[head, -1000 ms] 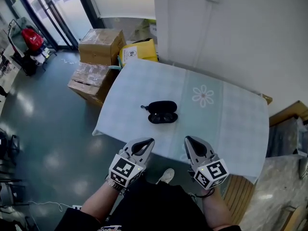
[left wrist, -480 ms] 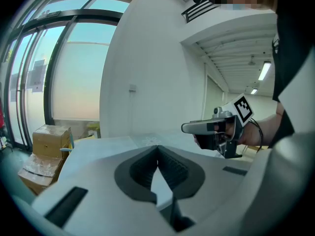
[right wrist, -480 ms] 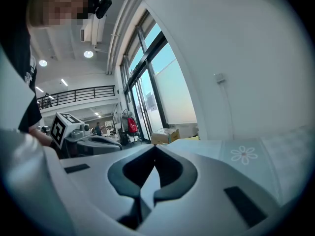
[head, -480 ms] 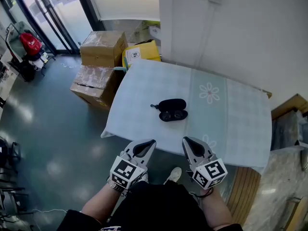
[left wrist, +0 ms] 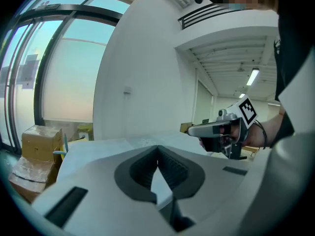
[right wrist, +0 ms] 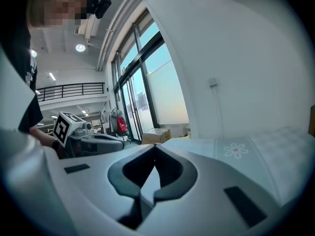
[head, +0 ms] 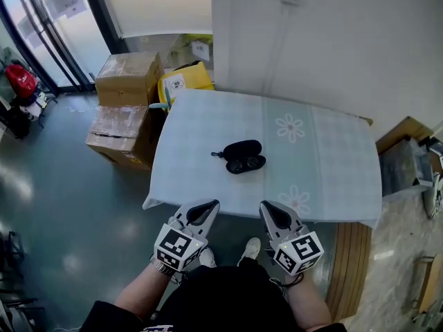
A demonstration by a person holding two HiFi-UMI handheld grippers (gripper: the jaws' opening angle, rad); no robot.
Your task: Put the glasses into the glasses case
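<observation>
A black glasses case [head: 241, 157] lies open near the middle of a table [head: 325, 178] covered in pale blue cloth. Dark glasses seem to rest in its near half, but they are too small to make out. My left gripper [head: 210, 205] and right gripper [head: 266, 207] hover side by side short of the table's near edge, well apart from the case. Both are shut with nothing between their tips. In the left gripper view the jaws [left wrist: 157, 147] meet, and the right gripper [left wrist: 222, 128] shows beside them. The right gripper view shows its own jaws [right wrist: 155, 146] closed.
Cardboard boxes [head: 127, 77] and a yellow package [head: 181, 82] stand on the floor off the table's far left corner. A white wall [head: 311, 40] runs behind the table. Wooden slats [head: 349, 268] and clutter sit at the right. Glass doors [head: 41, 26] are far left.
The head view has shifted, so the table and case sit a little differently in frame. Both grippers stay shut and near the body.
</observation>
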